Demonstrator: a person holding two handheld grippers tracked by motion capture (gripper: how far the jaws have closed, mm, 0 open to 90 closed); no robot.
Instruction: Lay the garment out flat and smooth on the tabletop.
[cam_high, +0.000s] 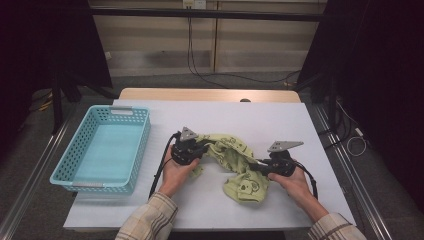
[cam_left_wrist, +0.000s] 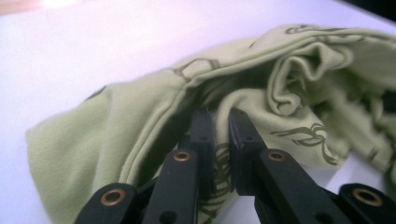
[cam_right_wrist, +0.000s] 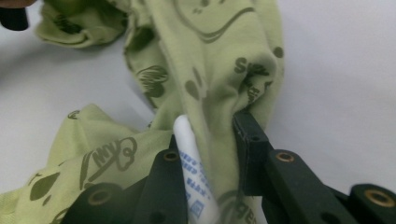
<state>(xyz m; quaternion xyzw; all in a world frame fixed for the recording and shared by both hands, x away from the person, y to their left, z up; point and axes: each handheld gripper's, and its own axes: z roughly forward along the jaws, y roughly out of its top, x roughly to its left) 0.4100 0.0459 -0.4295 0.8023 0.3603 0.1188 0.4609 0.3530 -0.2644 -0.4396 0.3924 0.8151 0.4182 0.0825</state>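
The green shirt (cam_high: 235, 162) is clamped at both ends by the left gripper (cam_high: 199, 149) and right gripper (cam_high: 256, 166) jaws, probably so it can be spread out flat.

Illegible print on green garment (cam_right_wrist: 219, 60), label (cam_right_wrist: 189, 154)

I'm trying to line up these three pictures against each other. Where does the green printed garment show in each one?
High view: the green garment lies crumpled at table centre, between both grippers.
Left gripper view: it spreads from lower left to upper right, a fold nipped between the jaws.
Right gripper view: it hangs down the middle, clamped alongside its white care label.
Shared landmark: the white tabletop.
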